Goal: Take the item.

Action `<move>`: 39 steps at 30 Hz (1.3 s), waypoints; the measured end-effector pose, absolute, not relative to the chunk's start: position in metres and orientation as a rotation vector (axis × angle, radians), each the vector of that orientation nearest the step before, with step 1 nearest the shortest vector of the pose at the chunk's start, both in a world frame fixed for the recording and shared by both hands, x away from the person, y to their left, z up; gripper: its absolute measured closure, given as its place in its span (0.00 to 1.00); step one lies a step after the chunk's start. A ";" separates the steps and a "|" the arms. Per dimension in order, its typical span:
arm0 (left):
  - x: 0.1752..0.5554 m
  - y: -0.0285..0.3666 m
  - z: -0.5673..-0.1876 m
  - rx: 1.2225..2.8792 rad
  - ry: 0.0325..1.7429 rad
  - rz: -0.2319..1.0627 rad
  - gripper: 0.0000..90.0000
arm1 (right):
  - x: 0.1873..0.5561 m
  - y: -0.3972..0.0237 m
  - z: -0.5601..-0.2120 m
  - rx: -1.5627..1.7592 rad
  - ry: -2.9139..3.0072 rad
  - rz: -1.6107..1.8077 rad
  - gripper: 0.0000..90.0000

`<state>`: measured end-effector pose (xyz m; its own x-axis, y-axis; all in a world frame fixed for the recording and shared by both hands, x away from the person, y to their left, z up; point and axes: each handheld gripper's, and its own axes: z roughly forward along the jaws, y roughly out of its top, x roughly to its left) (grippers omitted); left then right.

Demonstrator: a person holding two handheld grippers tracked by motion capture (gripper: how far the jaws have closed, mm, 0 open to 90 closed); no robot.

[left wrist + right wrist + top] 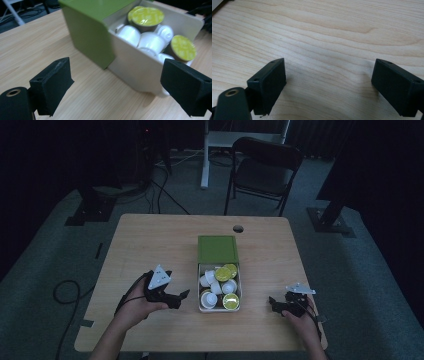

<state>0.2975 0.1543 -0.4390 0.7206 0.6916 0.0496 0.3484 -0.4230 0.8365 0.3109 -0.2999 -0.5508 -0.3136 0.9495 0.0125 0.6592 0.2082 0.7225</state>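
A white drawer box (219, 309) with a green sleeve (217, 249) lies mid-table, pulled open toward the person. Inside are several coffee capsules (223, 272), white with yellow-green lids. The left gripper view shows the box (135, 67) and capsules (148, 16) close ahead. My left gripper (183, 298) sits just left of the box, open, jaws empty, pointing at it. My right gripper (272, 303) rests to the right of the box near the front edge, open, with bare wood (329, 67) between its jaws.
The wooden table (150, 245) has a cable hole (238, 228) at the back. A black folding chair (265, 170) stands behind it. Cables (65, 292) lie on the floor at the left.
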 end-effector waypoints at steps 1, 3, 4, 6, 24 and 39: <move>0.298 0.154 -0.439 2.043 0.790 0.493 0.11 | 0.311 -0.300 -0.551 1.491 2.051 0.887 0.13; 0.298 0.146 -0.437 2.044 0.769 0.478 0.11 | 0.311 -0.300 -0.551 1.491 2.051 0.888 0.13; 0.299 0.144 -0.437 2.043 0.765 0.478 0.11 | 0.311 -0.300 -0.551 1.492 2.051 0.888 0.13; 0.299 0.140 -0.435 2.046 0.758 0.480 0.11 | 0.311 -0.300 -0.551 1.491 2.051 0.888 0.13; 0.312 0.092 -0.427 2.075 0.666 0.428 0.11 | 0.311 -0.300 -0.551 1.491 2.050 0.888 0.13; 0.329 0.057 -0.430 2.073 0.660 0.391 0.11 | 0.311 -0.300 -0.551 1.491 2.050 0.888 0.13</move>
<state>0.3286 0.0566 -0.4300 0.8076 0.5892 0.0249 0.3057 -0.4544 0.8367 0.3110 -0.2998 -0.5508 -0.3132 0.9496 0.0125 0.6583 0.2076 0.7235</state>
